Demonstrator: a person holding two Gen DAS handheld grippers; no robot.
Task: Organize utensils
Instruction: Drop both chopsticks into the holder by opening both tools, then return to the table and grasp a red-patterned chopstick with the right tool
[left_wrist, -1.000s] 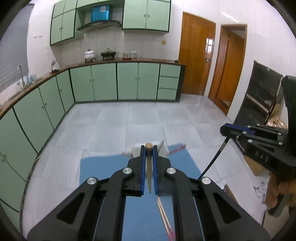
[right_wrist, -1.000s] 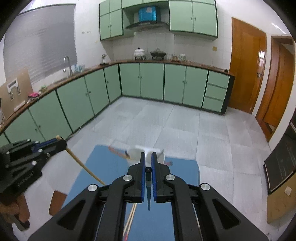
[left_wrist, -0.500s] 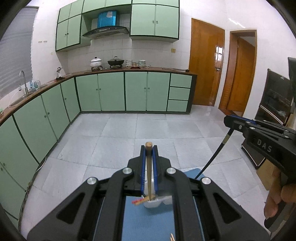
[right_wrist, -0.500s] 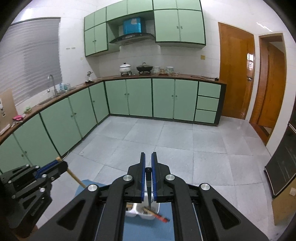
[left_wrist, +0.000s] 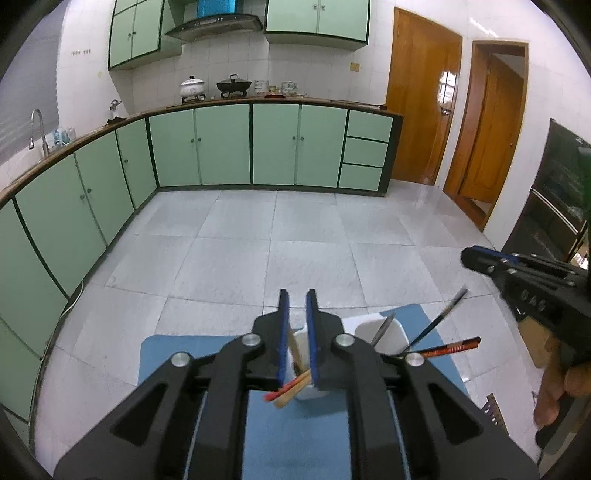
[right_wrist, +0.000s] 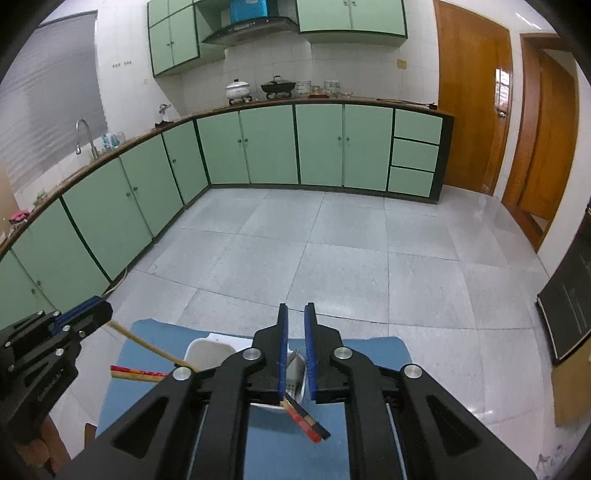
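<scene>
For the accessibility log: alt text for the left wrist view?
The left gripper opens above a white utensil holder on a blue mat, a wooden utensil handle between its fingers. The right gripper hovers beside, a dark utensil leaning below it.

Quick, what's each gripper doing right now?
Left gripper: fingers opening, wooden utensil between them.
Right gripper: fingers opening, nothing gripped; dark utensil apart from it.

We see 2 fisheye views, each looking forward and down along its own gripper, close above the blue mat (left_wrist: 184, 354) and white holder (right_wrist: 207, 349); both share the green cabinets (left_wrist: 221, 144) and floor.
</scene>
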